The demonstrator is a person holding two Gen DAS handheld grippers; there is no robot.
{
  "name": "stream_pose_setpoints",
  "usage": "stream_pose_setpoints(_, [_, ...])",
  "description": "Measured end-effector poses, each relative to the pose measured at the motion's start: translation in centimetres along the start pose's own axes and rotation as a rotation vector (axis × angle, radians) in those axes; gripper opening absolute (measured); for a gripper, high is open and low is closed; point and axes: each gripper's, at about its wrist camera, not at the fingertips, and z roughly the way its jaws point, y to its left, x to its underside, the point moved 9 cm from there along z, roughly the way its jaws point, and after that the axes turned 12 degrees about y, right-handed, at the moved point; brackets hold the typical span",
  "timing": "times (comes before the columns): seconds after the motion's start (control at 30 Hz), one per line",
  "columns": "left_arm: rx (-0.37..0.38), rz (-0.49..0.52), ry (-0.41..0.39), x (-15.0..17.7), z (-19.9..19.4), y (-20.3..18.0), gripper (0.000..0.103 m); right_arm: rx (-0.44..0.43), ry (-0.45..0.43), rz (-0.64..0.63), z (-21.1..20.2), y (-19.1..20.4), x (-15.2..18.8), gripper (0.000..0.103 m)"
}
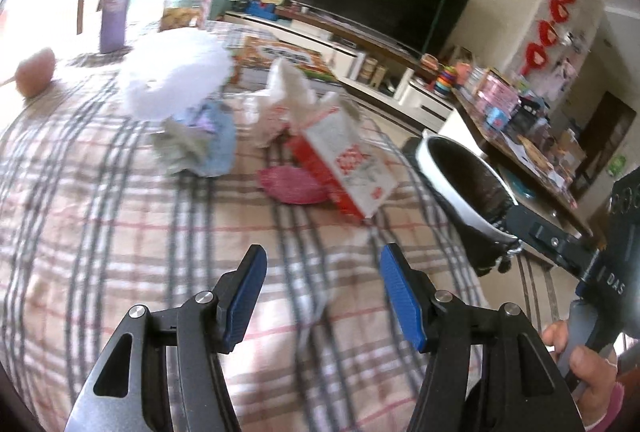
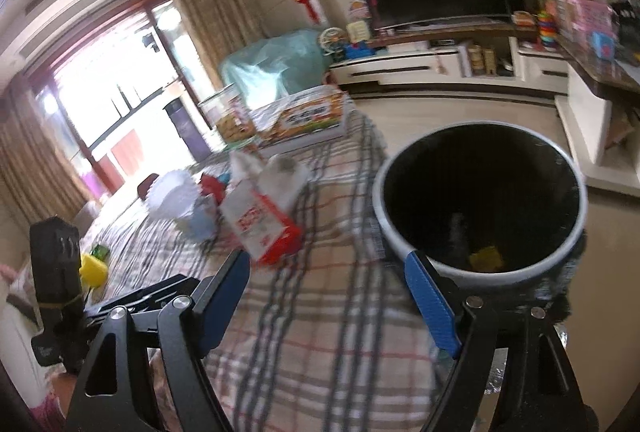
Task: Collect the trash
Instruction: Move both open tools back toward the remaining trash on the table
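The left gripper (image 1: 322, 286) hangs over a plaid tablecloth (image 1: 120, 232) with its blue-padded jaws spread wide and nothing between them. Straight ahead of its fingertips lies a red and white tissue pack (image 1: 346, 168), tipped on its side, with a pink crumpled wrapper (image 1: 290, 184) touching its near left edge. Ahead and to the left sit a white paper cupcake liner (image 1: 176, 76) and a crumpled blue and grey wrapper (image 1: 200, 144) just beneath it. The right gripper (image 2: 330, 286) is likewise spread apart and holds nothing; its right finger overlaps the near rim of a white trash bin (image 2: 404, 240) lined with a black bag. A yellow scrap (image 2: 486, 258) lies at the bottom of the bin. The same tissue pack (image 2: 260, 228) is just ahead of its left finger
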Motion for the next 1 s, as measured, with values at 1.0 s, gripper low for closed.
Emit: stream_pose_setpoints(1.0, [-0.076, -0.143, -0.001, -5.8, 2.0, 5.2, 0.074, -0.04, 0.133, -0.246, 9.0, 5.9, -2.0, 0.082])
